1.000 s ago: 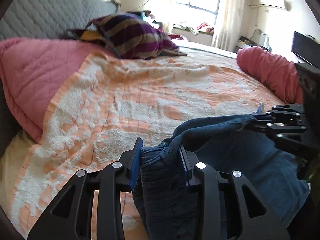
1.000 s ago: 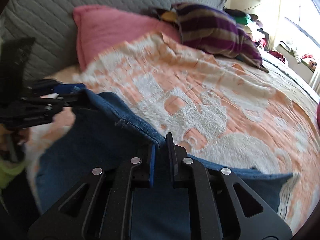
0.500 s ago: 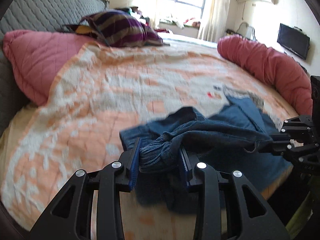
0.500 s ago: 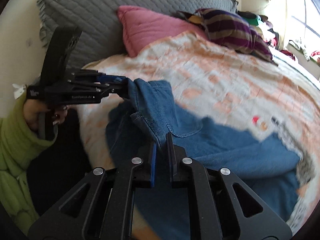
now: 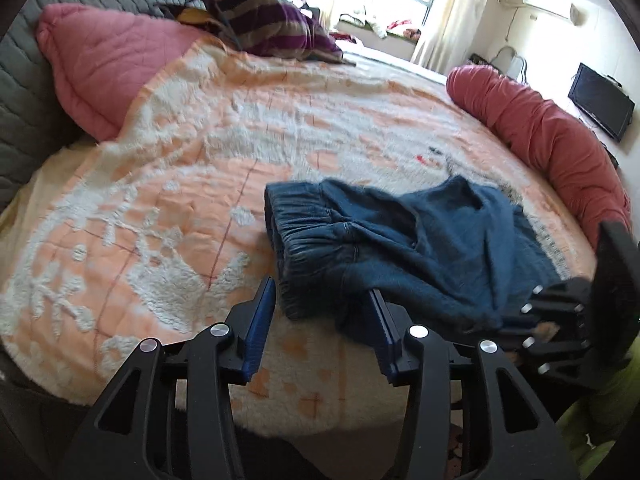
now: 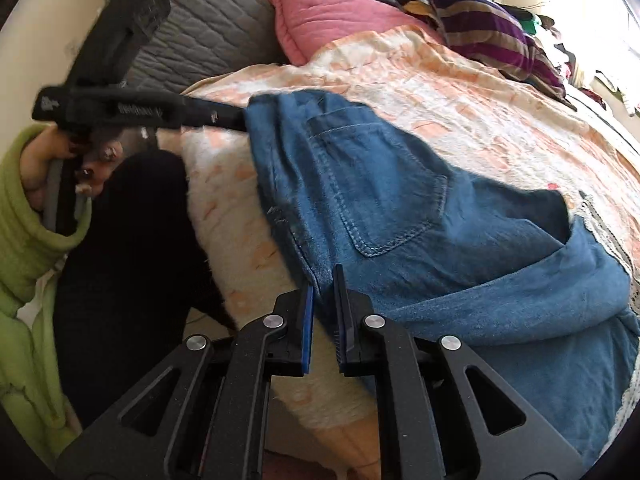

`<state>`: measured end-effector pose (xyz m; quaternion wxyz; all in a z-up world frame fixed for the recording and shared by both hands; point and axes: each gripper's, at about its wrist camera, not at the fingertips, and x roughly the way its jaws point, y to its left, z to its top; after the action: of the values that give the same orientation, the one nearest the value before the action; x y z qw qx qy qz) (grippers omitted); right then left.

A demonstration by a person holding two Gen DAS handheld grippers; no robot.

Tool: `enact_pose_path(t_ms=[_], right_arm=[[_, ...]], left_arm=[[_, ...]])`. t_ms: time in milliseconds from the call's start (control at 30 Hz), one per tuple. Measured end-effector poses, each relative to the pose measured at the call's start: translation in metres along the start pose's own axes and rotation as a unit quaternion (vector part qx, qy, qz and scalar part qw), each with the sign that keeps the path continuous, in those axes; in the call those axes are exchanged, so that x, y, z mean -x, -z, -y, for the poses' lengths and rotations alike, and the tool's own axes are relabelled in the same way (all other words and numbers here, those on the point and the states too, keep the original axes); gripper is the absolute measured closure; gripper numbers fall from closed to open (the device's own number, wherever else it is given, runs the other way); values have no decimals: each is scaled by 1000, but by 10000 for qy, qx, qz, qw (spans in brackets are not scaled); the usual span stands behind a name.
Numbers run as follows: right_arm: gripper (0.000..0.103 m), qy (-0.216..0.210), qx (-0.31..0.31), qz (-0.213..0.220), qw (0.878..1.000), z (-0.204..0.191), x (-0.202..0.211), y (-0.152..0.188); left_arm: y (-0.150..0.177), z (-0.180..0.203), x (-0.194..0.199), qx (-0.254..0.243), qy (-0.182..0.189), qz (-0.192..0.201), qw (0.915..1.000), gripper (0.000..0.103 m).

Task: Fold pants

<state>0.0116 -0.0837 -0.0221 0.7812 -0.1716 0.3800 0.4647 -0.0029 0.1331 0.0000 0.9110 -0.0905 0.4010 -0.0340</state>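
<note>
One pair of blue pants lay just ahead of two grippers, left and right. Beyond them sat one pink pillow, one striped pillow, and one red bolster.
</note>
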Motion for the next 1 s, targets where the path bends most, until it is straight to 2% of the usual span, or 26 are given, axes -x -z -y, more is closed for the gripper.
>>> enact_pose_path(t_ms=[167, 267, 367, 433, 500, 533, 600, 667, 733, 800, 833, 900, 1000], right_arm=[[96, 78, -72, -99, 9999, -2, -5, 5], [91, 47, -111, -76, 9999, -2, -4, 5], [86, -95, -301, 67, 9995, 1, 8, 3], [84, -146, -392, 259, 9988, 1, 21, 3], [73, -65, -467, 455, 9979, 5, 29, -2], [69, -1, -500, 438, 9978, 7, 27, -4], [69, 98, -602, 274, 9978, 11, 16, -5], [68, 118, -774, -102, 9969, 16, -5, -1], [67, 138, -879, -425, 9951, 20, -20, 6], [65, 23, -983, -307, 9947, 23, -15, 8], [62, -15, -1016, -179, 9947, 24, -7, 7], [59, 40, -1079, 154, 9940, 31, 12, 5], [54, 271, -1359, 531, 9889, 51, 38, 5]], left_arm=[[-19, 31, 22, -232, 39, 497, 9985, 61], [-21, 48, 0, -396, 193, 252, 9987, 61], [-9, 52, -40, -545, 30, -313, 9980, 62], [0, 48, -57, -513, -23, -525, 9973, 63], [6, 45, -64, -513, 34, -553, 9971, 64], [6, 45, -65, -528, 29, -543, 9971, 63], [6, 45, -65, -555, 26, -523, 9971, 63], [6, 44, -65, -532, 44, -505, 9973, 63], [8, 45, -65, -504, 65, -440, 9977, 63], [6, 46, -59, -446, 65, -285, 9986, 63], [4, 46, -52, -390, 87, -147, 9991, 63], [-1, 46, -38, -301, 90, 97, 9995, 51], [-13, 53, -15, -349, 91, 473, 9982, 43]])
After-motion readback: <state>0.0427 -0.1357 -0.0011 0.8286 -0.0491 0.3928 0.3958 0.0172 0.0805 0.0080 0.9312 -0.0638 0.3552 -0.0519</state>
